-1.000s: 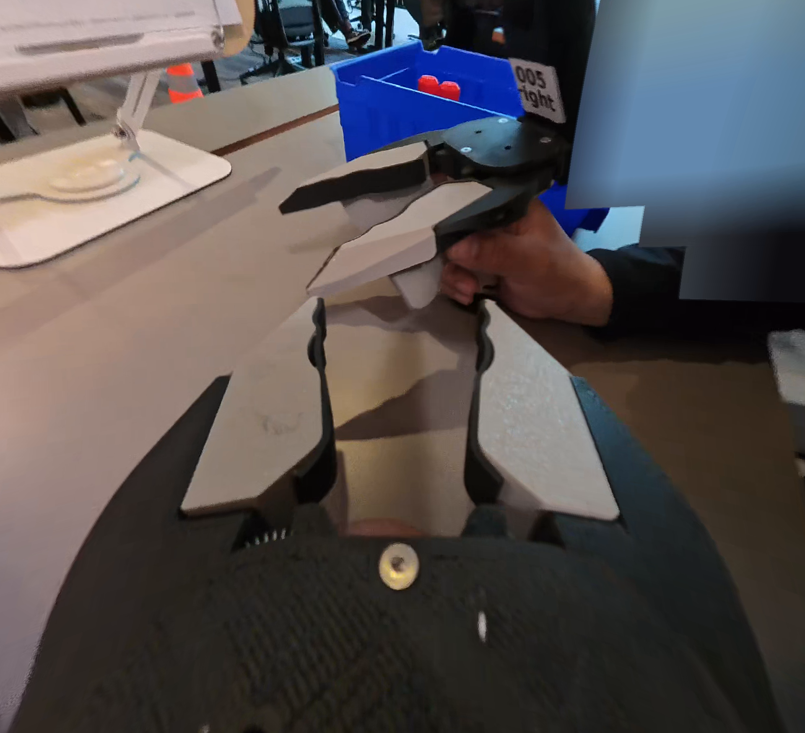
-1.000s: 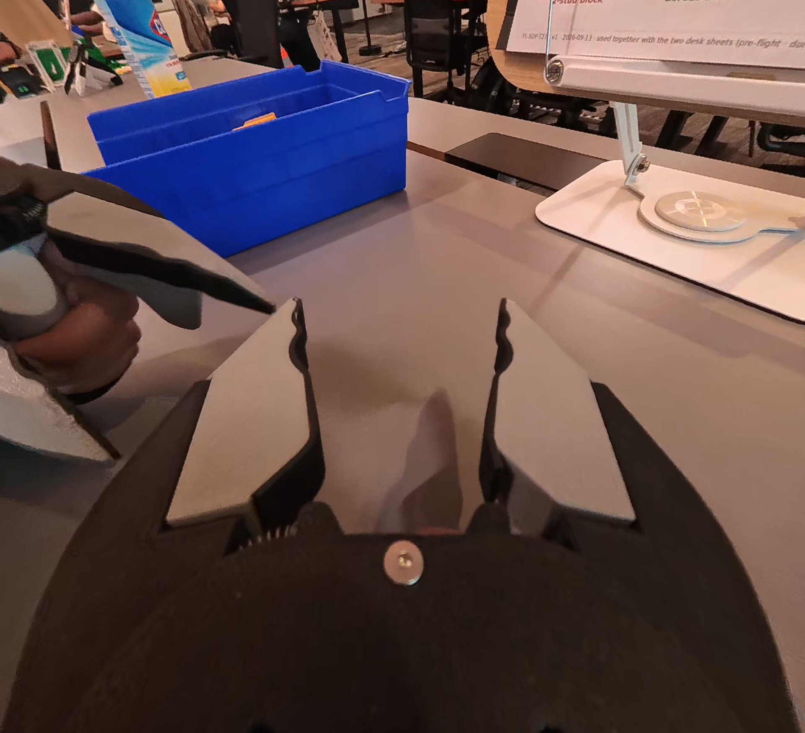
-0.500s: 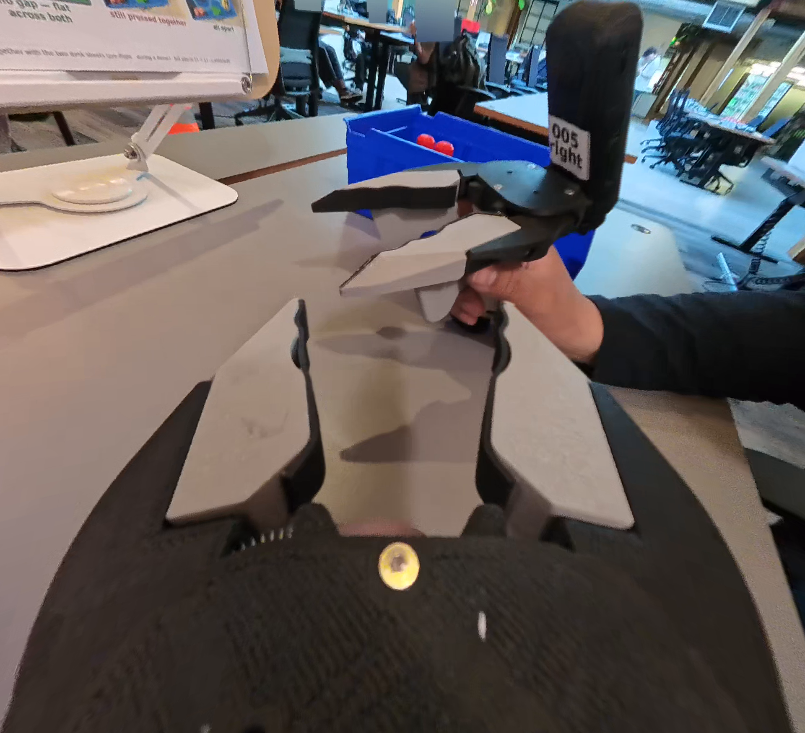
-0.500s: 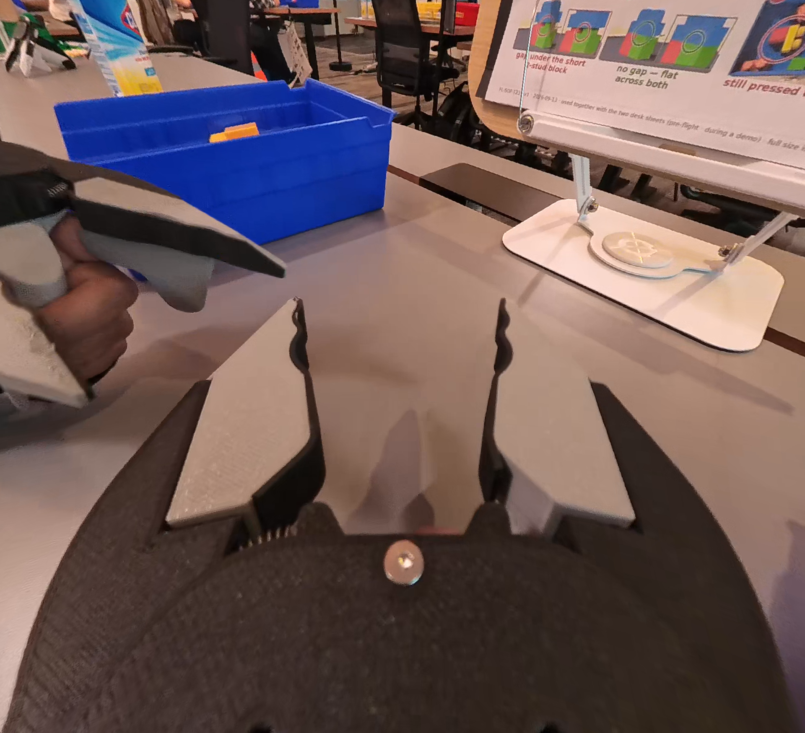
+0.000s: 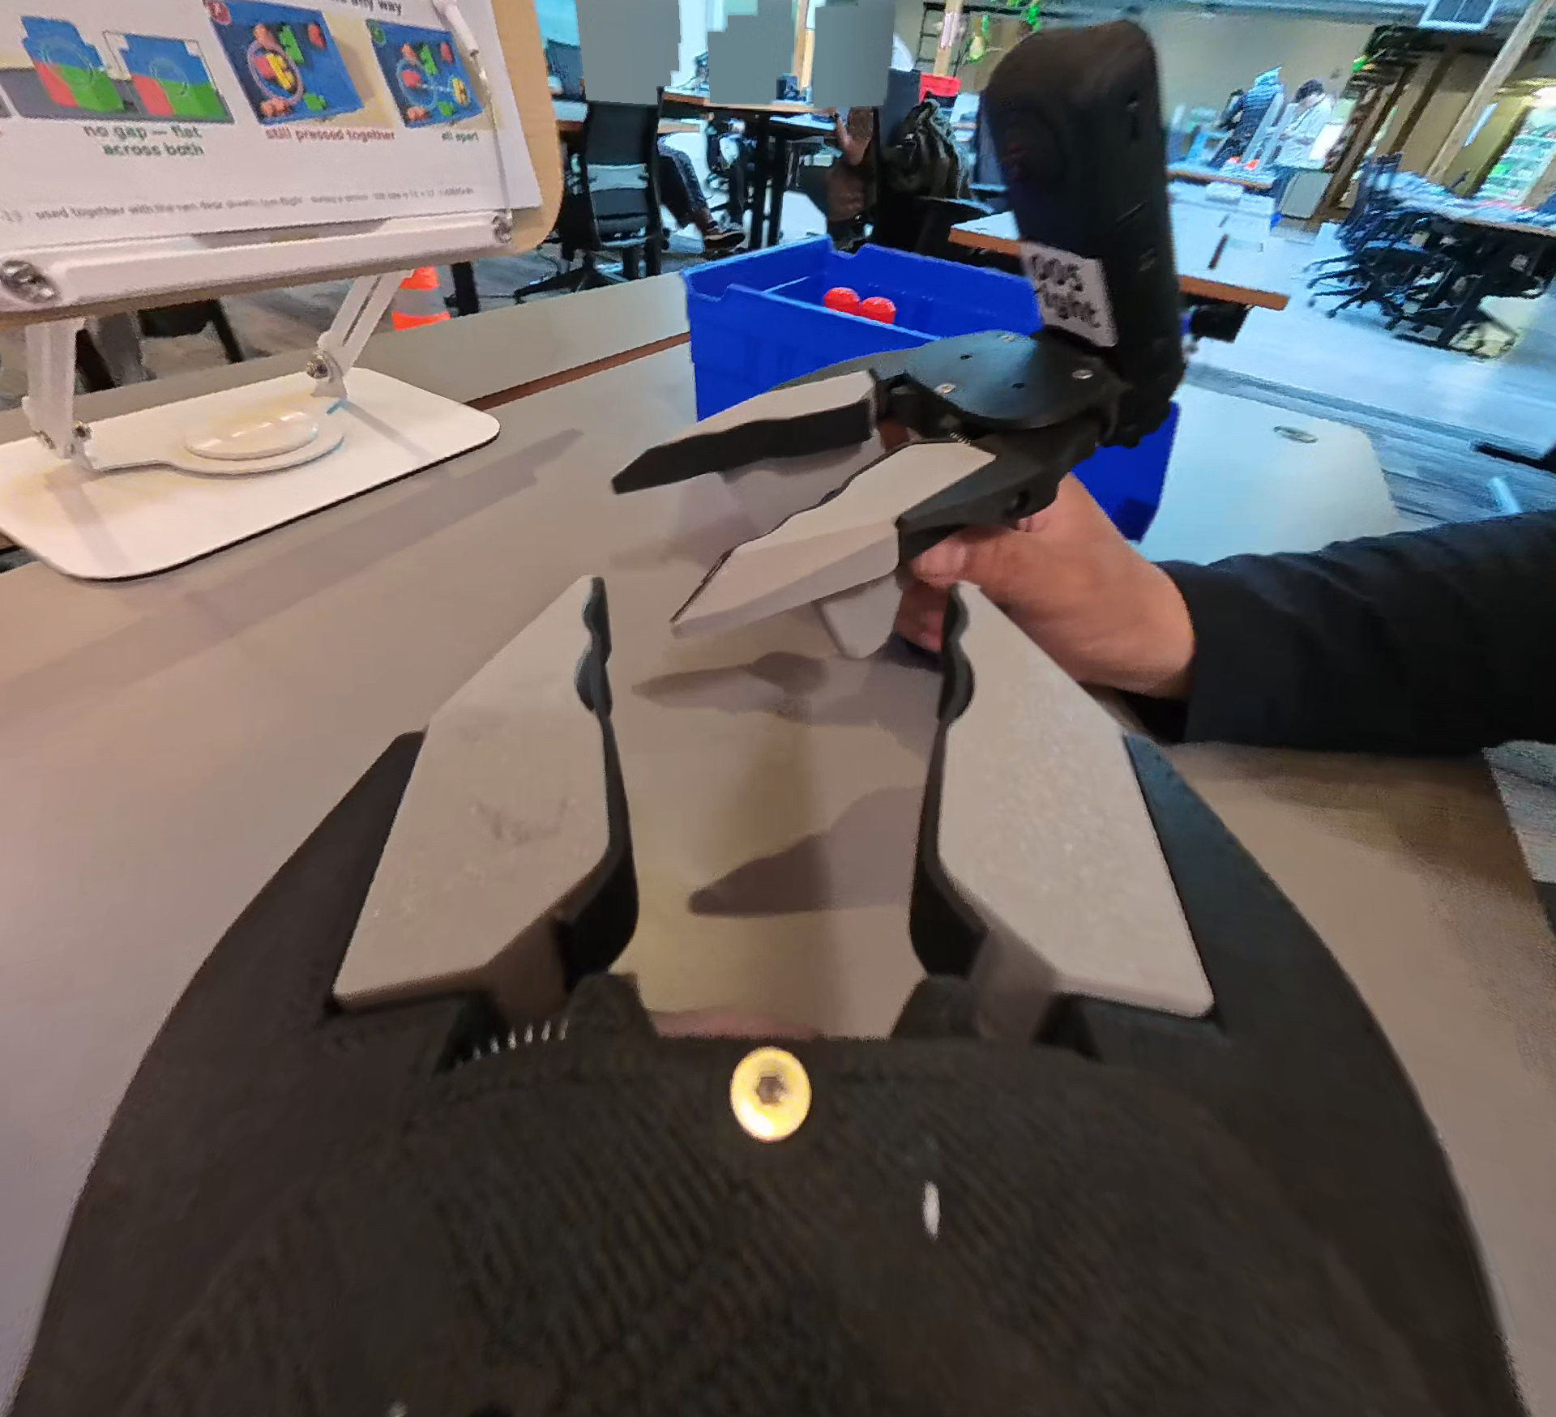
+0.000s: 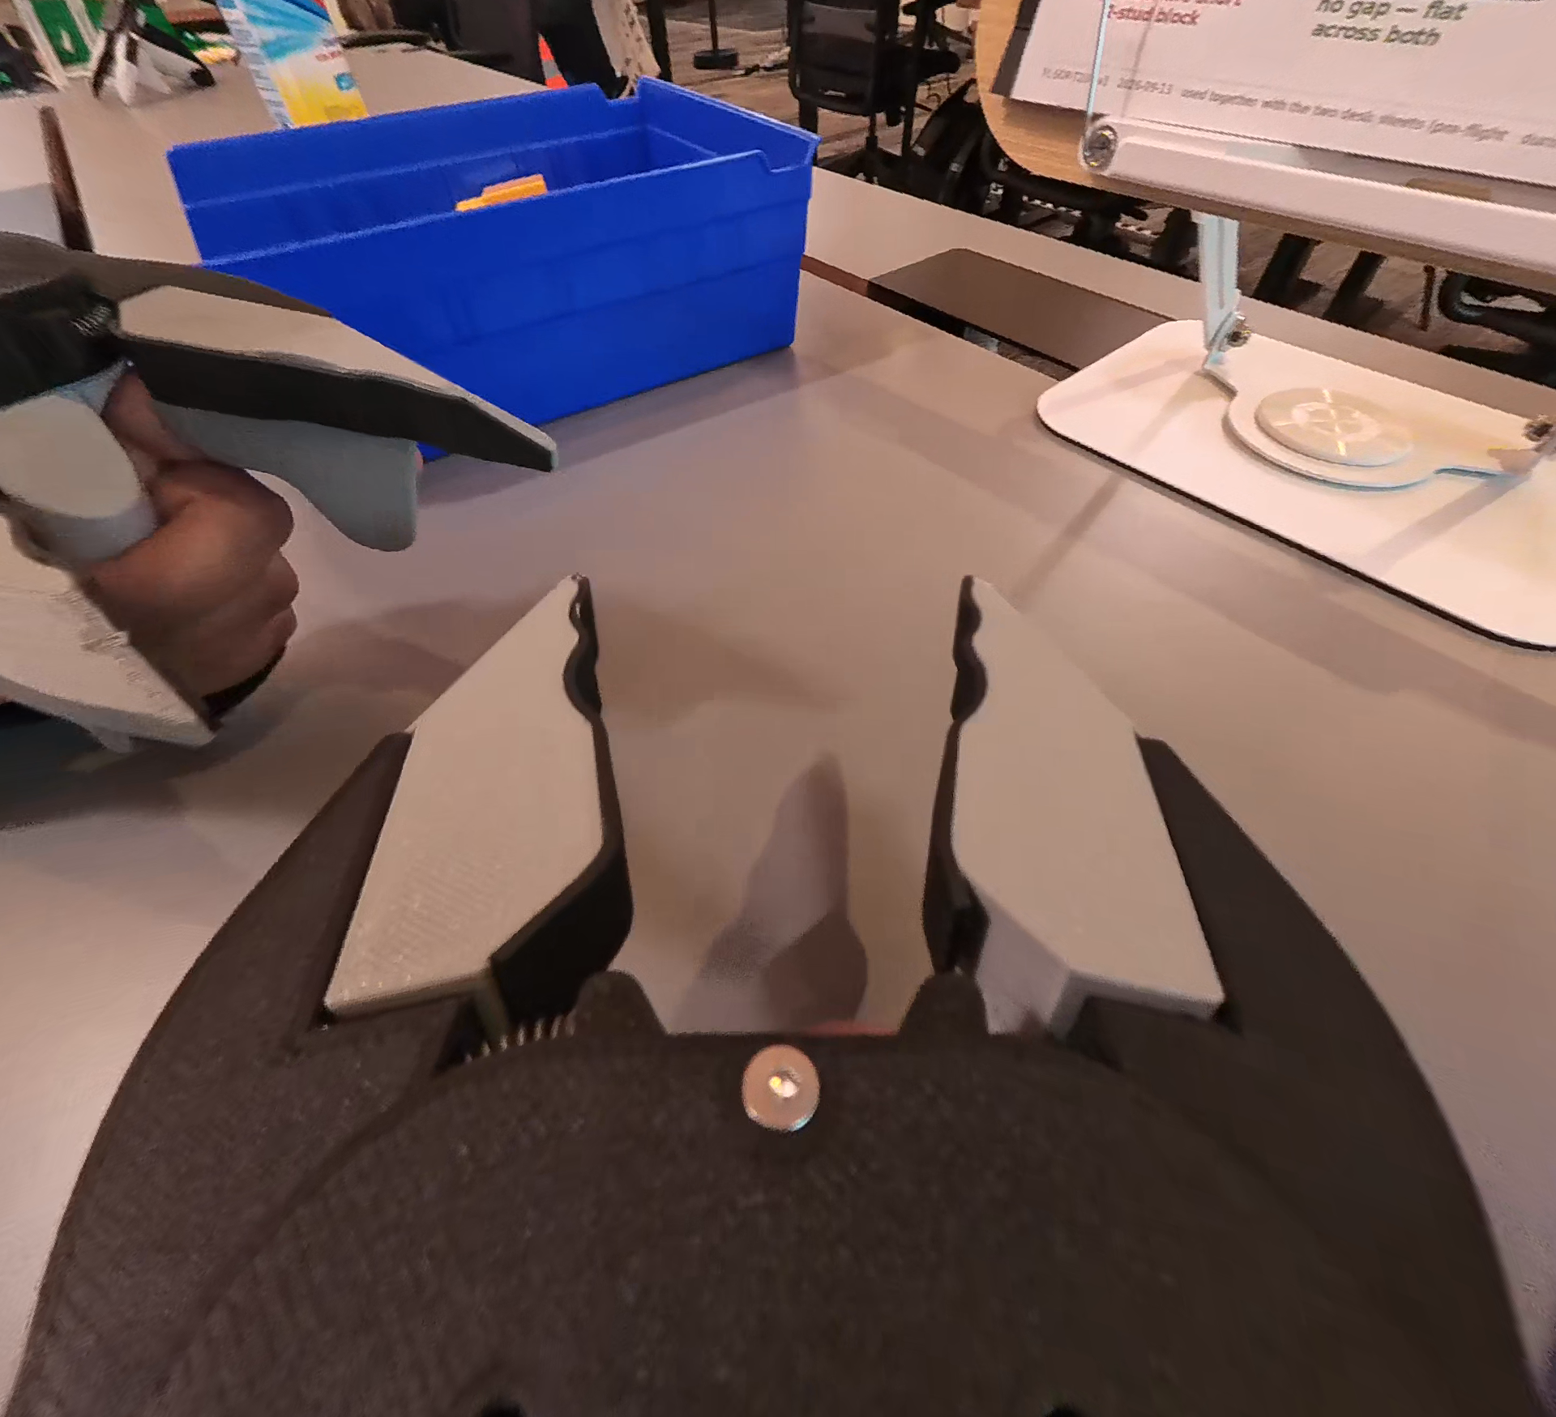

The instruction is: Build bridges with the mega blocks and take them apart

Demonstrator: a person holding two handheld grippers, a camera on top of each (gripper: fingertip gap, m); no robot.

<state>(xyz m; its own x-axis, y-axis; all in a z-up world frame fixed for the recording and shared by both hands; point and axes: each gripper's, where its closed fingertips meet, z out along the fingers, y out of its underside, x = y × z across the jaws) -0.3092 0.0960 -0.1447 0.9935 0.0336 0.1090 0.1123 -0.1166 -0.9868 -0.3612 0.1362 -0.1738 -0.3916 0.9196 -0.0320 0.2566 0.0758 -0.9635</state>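
Observation:
My left gripper (image 5: 773, 602) is open and empty, low over the bare grey table (image 5: 253, 703). My right gripper (image 6: 771, 589) is open and empty too. Each shows in the other's view: the right one (image 5: 648, 556) is held by a hand just ahead of my left fingers, and the left one (image 6: 370, 594) is at the left edge. Two red blocks (image 5: 859, 303) lie in a blue bin (image 5: 758, 358) behind the right gripper. An orange-yellow block (image 6: 501, 194) lies in another blue bin (image 6: 505, 308) ahead and to the left in the right wrist view.
A white stand (image 5: 253, 451) holding an instruction sheet (image 5: 253, 72) sits at the back of the table, and it also shows in the right wrist view (image 6: 1313, 451). A wipes canister (image 6: 278, 4) stands behind the bin. Office chairs, desks and people are beyond the table.
Both grippers stay open and empty. The left wrist view has tilted upward, showing more of the room. The right wrist view rose, then dropped back toward the table and bin.

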